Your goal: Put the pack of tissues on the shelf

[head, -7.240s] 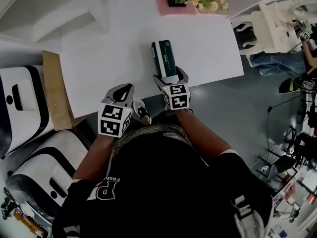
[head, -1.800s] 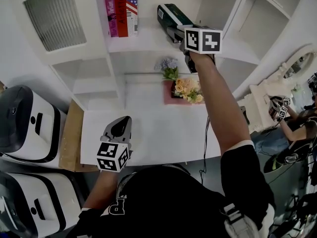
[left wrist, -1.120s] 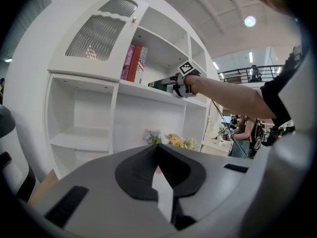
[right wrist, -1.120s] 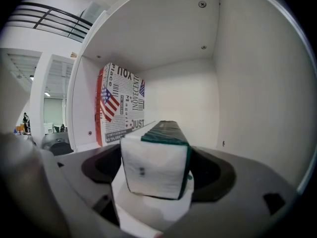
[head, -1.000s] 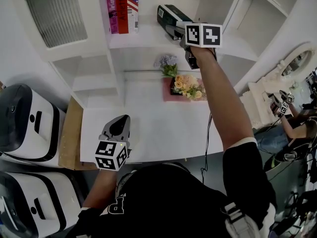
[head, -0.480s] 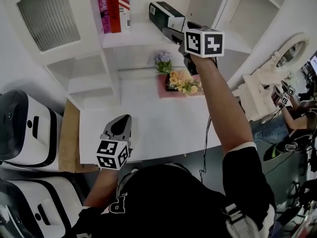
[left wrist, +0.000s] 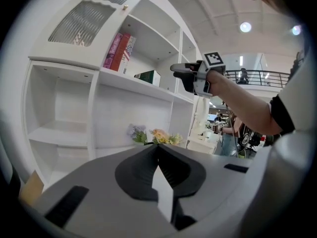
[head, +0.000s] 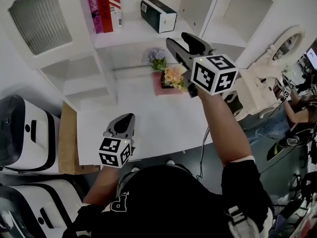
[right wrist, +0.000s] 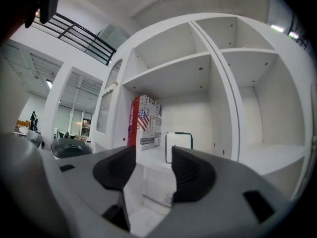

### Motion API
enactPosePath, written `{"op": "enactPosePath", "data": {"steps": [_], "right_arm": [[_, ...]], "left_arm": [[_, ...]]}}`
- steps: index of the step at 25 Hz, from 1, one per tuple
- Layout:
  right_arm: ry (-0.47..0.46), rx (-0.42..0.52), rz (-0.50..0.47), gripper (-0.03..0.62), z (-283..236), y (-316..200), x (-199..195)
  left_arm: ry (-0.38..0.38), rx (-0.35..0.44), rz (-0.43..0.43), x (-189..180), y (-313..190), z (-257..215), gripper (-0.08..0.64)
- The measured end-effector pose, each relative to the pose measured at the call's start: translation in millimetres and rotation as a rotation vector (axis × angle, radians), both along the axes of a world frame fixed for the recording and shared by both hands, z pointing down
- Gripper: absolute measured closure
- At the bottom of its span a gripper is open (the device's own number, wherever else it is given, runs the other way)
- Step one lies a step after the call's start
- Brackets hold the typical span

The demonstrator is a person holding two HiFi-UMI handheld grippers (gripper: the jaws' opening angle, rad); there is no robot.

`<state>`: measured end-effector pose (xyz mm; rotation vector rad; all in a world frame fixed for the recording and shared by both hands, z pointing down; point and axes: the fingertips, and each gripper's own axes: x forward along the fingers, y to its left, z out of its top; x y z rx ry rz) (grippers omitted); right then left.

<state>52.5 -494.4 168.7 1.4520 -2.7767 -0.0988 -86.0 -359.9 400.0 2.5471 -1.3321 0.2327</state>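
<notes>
Your right gripper (head: 177, 39) hangs empty, jaws half apart, having just been closing with nothing between them — the pack of tissues (head: 158, 15) lies on the shelf (head: 133, 37) straight ahead, well clear, its long axis pointing back at you.

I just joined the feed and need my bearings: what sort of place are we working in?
Probably a mock living-room corner inside a large lab or office hall: a white shelf unit with books and the pack of tissues, flowers on a white table, yet a railed gallery beyond.
</notes>
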Motion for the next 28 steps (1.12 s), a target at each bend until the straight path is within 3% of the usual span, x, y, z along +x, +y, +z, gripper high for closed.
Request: {"op": "enactPosePath", "data": {"steps": [6, 13, 28], "right_arm": [[-0.084, 0.015, -0.037, 0.578, 29, 41, 2], [-0.127, -0.074, -0.055, 0.584, 94, 72, -7], [-0.191, -0.185, 0.036, 0.584, 168, 136, -22]], "left_arm": [[0.004, -0.012, 0.04, 10, 4, 2, 0.546], [-0.001, -0.012, 0.075, 6, 8, 2, 0.546], [0.021, -0.036, 0.19, -12, 30, 12, 0.546]]}}
